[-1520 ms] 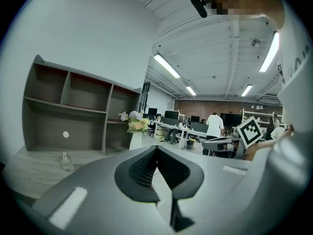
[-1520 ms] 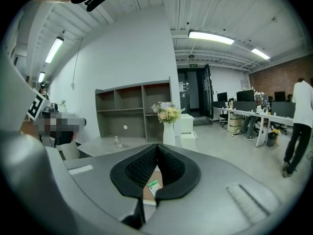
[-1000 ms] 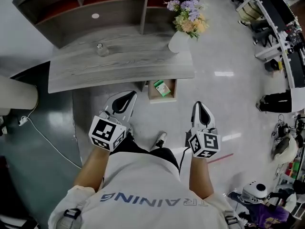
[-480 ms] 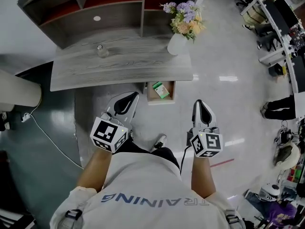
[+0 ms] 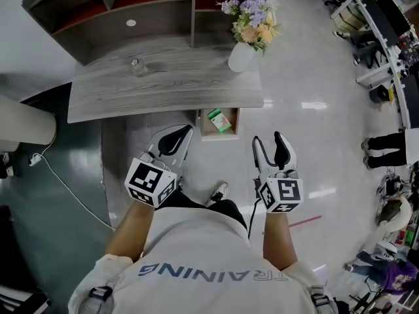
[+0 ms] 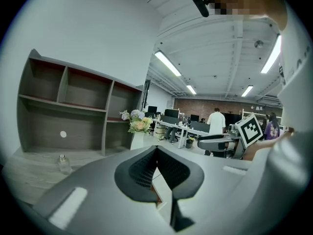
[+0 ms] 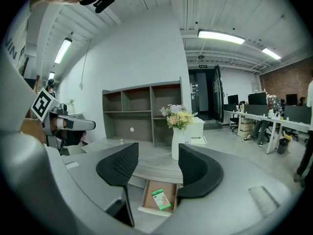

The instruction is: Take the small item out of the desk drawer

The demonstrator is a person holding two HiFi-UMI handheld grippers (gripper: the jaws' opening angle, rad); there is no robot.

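Observation:
A small green-and-white box (image 5: 220, 120) (image 7: 160, 199) lies in the pulled-out drawer (image 5: 204, 131) (image 7: 146, 199) under the grey desk's (image 5: 163, 87) front edge. My right gripper (image 5: 270, 140) (image 7: 156, 168) hovers below and right of the drawer, well short of it, its jaws opening with nothing between them. My left gripper (image 5: 173, 136) (image 6: 156, 166) hangs left of the drawer near the desk's front edge, jaws together and empty.
On the desk stand a white vase of flowers (image 5: 247, 33) at its right end and a small glass bottle (image 5: 136, 66). A grey shelf unit (image 5: 118, 12) backs the desk. A white cable (image 5: 62, 188) runs over the floor at left. Office desks and chairs (image 5: 380, 38) fill the right.
My right gripper's jaws have parted; they were together in both earlier frames. Both grippers stay in about the same place. The left gripper stays shut.

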